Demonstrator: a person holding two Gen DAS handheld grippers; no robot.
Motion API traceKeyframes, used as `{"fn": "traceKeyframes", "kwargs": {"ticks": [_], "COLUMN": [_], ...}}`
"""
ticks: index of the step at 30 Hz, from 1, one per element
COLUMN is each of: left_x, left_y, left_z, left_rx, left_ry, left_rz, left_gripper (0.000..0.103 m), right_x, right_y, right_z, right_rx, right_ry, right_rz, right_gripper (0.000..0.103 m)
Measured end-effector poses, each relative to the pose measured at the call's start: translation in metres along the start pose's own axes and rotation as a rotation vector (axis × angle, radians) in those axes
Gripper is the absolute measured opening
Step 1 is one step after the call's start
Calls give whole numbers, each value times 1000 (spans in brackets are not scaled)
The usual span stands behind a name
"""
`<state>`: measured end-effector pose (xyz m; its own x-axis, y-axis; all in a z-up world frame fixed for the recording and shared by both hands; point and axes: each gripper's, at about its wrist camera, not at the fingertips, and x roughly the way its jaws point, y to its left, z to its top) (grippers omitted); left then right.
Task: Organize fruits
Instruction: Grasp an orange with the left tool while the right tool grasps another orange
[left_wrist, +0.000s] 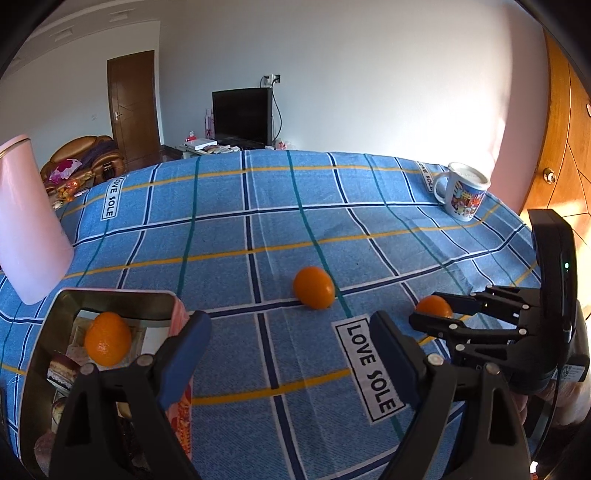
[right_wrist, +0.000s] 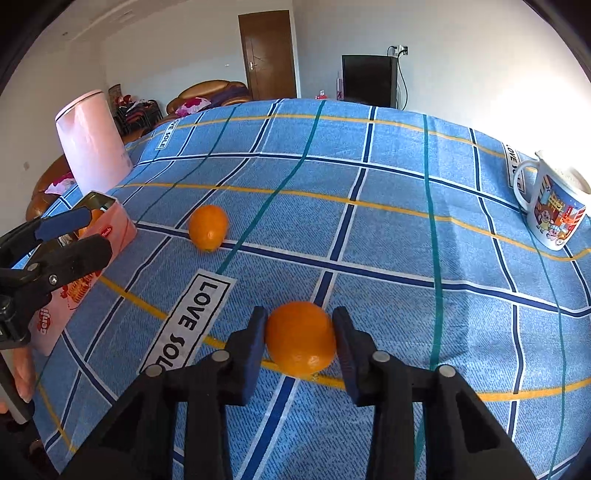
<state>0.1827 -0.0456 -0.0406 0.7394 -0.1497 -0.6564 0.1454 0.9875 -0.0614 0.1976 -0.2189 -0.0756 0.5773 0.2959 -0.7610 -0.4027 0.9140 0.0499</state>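
Nearest: right gripper (right_wrist: 300, 341) low over the checked cloth, jaws set either side of an orange (right_wrist: 300, 339) — pads look to be touching or just shy of its flanks; the fruit seems to rest on the counter (right_wrist: 388, 258), so I judge this a grasp being made, not a lift. Left gripper (left_wrist: 290, 354) hangs beside the tin (left_wrist: 110, 295), jaws wide and holding nothing; its left finger overlaps the tin's rim in view, whether touching I cannot tell. Likely it waits there to steady the tin or stand clear for the delivery. Tin is an open metal box with pink printed sides, at the counter's left edge — one orange in the tin (left_wrist: 108, 343) already, which marks it as the collecting place. Further out, a loose orange (left_wrist: 313, 292) lies alone mid-cloth, well apart from both grippers. Count: three oranges — one boxed, one between jaws, one free. One tin. Beyond: one tall pink container (right_wrist: 92, 142) behind the tin, one cartoon mug (right_wrist: 554, 206) far right, both away from the working path. Task roughly a third done, by my reckoning.
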Motion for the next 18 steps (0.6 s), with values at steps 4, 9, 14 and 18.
{"fn": "traceKeyframes", "kwargs": {"ticks": [4,9,14,18], "left_x": [8,27,55,73], "left_y": [-8,-21,-28,-27], "left_z": [3,8,15,19], "left_rx": [3,31,22,-9], "left_ry": [12,35,83,123], "left_rz": [-1,21,12,-3], "left_gripper": [90,90,86,76], "right_x": [-3,-8,-6,-9], "right_y": [-4,-19,-37,-39], "right_z": [1,9,11,11], "right_rx": [18,86,157,166], "right_ry": [-17,-70,-89,-108], "right_rz": [17,-51,-81,-75], "right_gripper": [37,37,37,37]}}
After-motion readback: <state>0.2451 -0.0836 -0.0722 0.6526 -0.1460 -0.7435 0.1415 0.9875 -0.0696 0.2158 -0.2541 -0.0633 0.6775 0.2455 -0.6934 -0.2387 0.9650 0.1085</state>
